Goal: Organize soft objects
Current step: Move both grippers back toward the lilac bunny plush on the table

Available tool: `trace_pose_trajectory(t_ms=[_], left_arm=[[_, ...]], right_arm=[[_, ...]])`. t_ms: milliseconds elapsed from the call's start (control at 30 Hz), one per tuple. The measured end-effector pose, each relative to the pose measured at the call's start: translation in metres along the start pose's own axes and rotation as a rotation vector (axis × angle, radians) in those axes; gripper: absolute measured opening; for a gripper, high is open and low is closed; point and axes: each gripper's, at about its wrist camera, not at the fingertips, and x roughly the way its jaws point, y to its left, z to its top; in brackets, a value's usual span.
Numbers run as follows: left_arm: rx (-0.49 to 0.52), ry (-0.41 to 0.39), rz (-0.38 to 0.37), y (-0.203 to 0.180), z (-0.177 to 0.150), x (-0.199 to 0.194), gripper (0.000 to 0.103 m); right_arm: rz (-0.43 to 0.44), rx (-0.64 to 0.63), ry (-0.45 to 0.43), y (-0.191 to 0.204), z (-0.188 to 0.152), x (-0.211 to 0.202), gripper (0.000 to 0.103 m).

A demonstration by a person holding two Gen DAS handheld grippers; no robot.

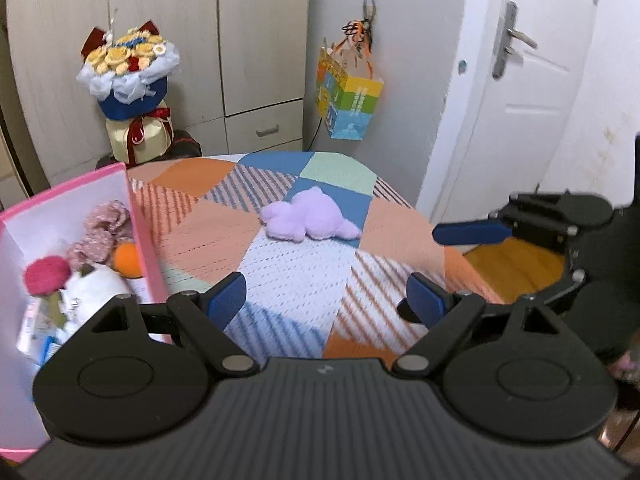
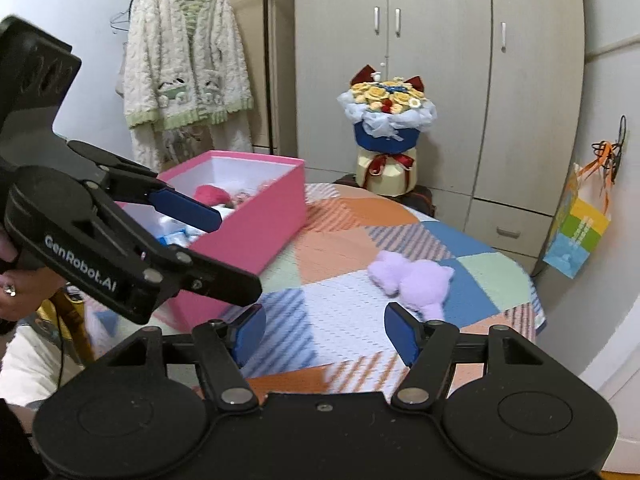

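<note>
Left claw point(image 1: 326, 300) wide apart, empty, beside pink box point(image 1: 146, 240) holding soft toys. Right claw point(image 2: 324, 334) empty, gap not fully wide. Purple plush point(image 2: 412, 282) lies on patchwork-covered desk point(image 2: 340, 248) ahead, untouched.

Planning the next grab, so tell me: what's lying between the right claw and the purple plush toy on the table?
Nothing but bare patchwork tablecloth. In the right wrist view, the right claw faces the purple plush toy with no object between.

walls: white | wardrobe point(image 2: 436, 80): beige | door point(image 1: 532, 92): white | floor point(image 1: 516, 268): wood
</note>
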Motion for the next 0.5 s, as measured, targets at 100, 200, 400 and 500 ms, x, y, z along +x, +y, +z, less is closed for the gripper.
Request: trace_pose_trajectory(t_ms=[100, 200, 400, 500], left_arm=[[-0.049, -0.011, -0.008, 0.003, 0.005, 0.019, 0.087], [-0.087, -0.031, 0.037, 0.005, 0.010, 0.039, 0.087], [-0.200, -0.094, 0.100, 0.009, 0.016, 0.074, 0.086], [-0.253, -0.117, 0.110, 0.011, 0.019, 0.093, 0.084]], right_arm=[[-0.015, 0.013, 0.005, -0.015, -0.004, 0.015, 0.071], [-0.022, 0.031, 0.004, -0.030, -0.007, 0.031, 0.071], [-0.013, 0.035, -0.042, -0.059, -0.009, 0.064, 0.071], [-0.011, -0.007, -0.046, -0.066, -0.010, 0.080, 0.071]])
